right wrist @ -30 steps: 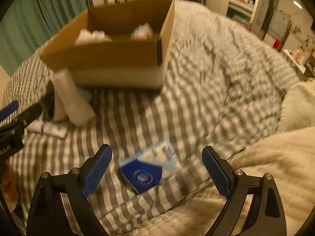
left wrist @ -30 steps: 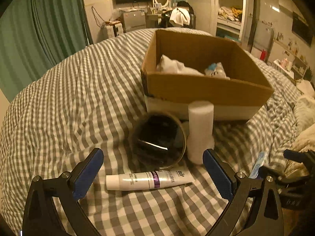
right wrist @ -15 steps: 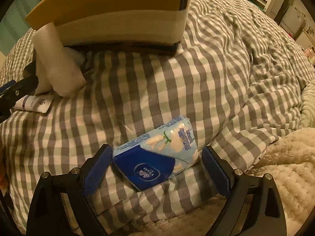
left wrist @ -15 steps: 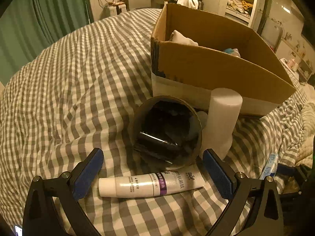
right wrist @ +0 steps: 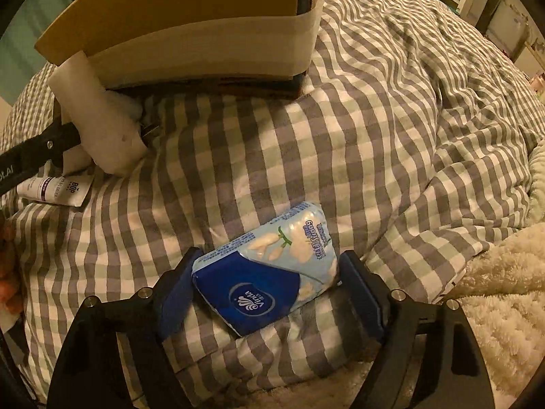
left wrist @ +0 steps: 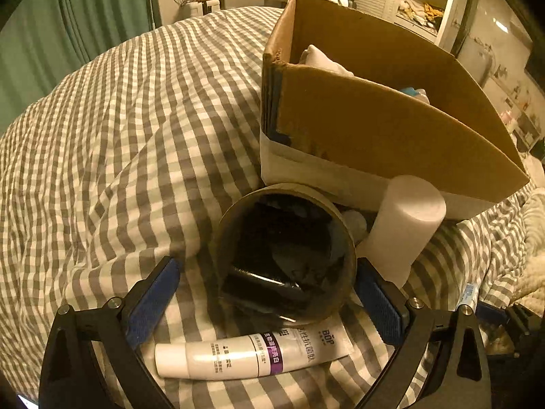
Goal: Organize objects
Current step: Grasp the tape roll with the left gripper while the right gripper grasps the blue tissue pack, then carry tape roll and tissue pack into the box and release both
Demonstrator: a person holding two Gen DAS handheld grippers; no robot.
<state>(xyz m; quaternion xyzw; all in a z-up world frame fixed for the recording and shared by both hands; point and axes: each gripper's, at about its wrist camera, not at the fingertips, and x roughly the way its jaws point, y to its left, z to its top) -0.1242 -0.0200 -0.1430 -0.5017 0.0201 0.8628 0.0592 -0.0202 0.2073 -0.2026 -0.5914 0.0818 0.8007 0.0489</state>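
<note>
Both pairs of jaws are down on the gingham duvet [left wrist: 112, 143]. On the right gripper [right wrist: 265, 289] they have narrowed around a blue tissue pack [right wrist: 269, 272], the left pad against the pack's dark-blue end and the right pad at its pale corner; the pack lies flat on the checked fabric, tilted diagonally between the fingers.

On the left gripper [left wrist: 265, 293] the jaws stand wide, straddling a round dark-lined tub [left wrist: 286, 255] that lies on its side with its open mouth facing the camera. The right finger sits touching or just beside the tub's rim; the left finger is clearly apart from it. A glossy black item rests inside the tub, too dark to identify.

A white-and-purple tube [left wrist: 252, 354] lies crosswise on the duvet, nearer the camera than the tub, cap to the left. A white cylinder [left wrist: 405, 225] stands tilted just right of the tub, leaning toward a cardboard box [left wrist: 374, 129] directly behind it. The box sits open on the bed, with white cloth and something pale blue showing over its wall.

From the right wrist camera, the same box [right wrist: 190, 24], cylinder [right wrist: 102, 116] and tube end [right wrist: 58, 191] appear at upper left, well apart from the tissue pack. A cream fleece blanket [right wrist: 494, 289] borders the duvet at right.
</note>
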